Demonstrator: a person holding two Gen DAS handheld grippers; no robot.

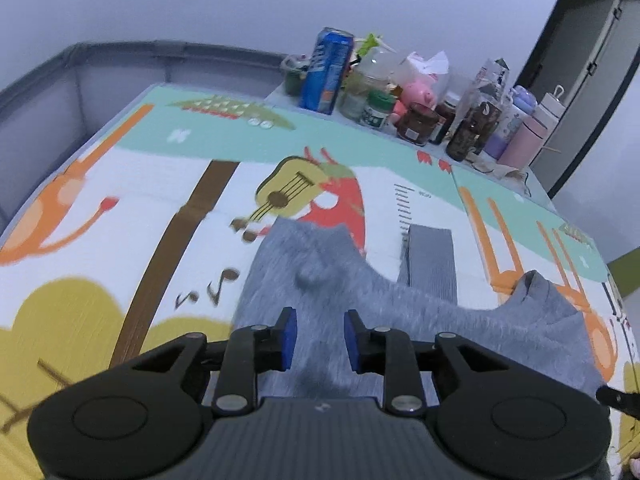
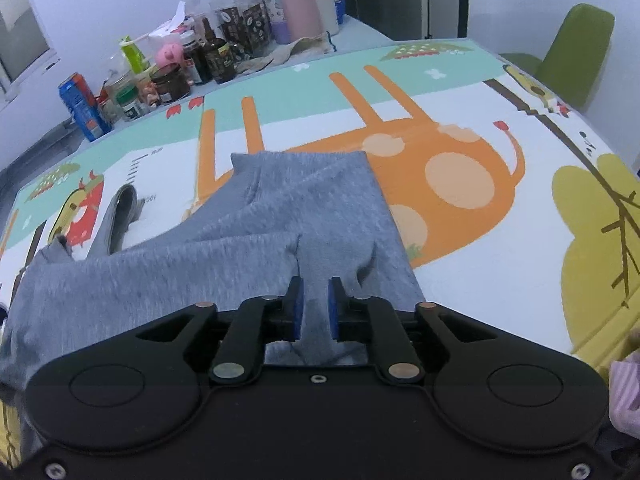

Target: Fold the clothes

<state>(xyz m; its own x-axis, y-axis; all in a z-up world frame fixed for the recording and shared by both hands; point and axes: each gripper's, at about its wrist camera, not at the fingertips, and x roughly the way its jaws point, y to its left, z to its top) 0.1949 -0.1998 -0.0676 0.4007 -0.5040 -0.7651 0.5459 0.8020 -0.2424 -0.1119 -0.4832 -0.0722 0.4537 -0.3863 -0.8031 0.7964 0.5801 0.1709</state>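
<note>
Cartoon animals, a guitar and music notes cover the play mat (image 2: 460, 92) that spreads over the table, and on it lies a grey garment (image 2: 280, 216), rumpled and only partly flat. In the right wrist view its long axis runs from the lower left of the frame up toward the centre, where a squared end rests on the orange giraffe print; a fold of it rises at the bottom centre into the right gripper (image 2: 316, 306), whose blue pads are closed narrowly on the cloth. In the left wrist view the same garment (image 1: 320, 280) fills the lower centre and stretches away to the right, with one peaked corner lifted near the right edge. The left gripper (image 1: 320, 338) hovers over it with its jaws apart and nothing between them; whether its tips touch the fabric cannot be told.

Just beyond the garment, a separate strip of ribbed grey fabric (image 1: 432, 260) lies on the mat, pointing toward the far edge of the table.

Along that far edge stands a crowd of clutter, well apart from the garment: a blue can (image 1: 326, 70), a pink pig toy (image 1: 418, 94), dark jars (image 1: 418, 124), a green-capped bottle (image 1: 378, 108) and a pink flask (image 1: 524, 138). A green chair (image 2: 576, 52) sits at the upper right of the right wrist view, past the table.
</note>
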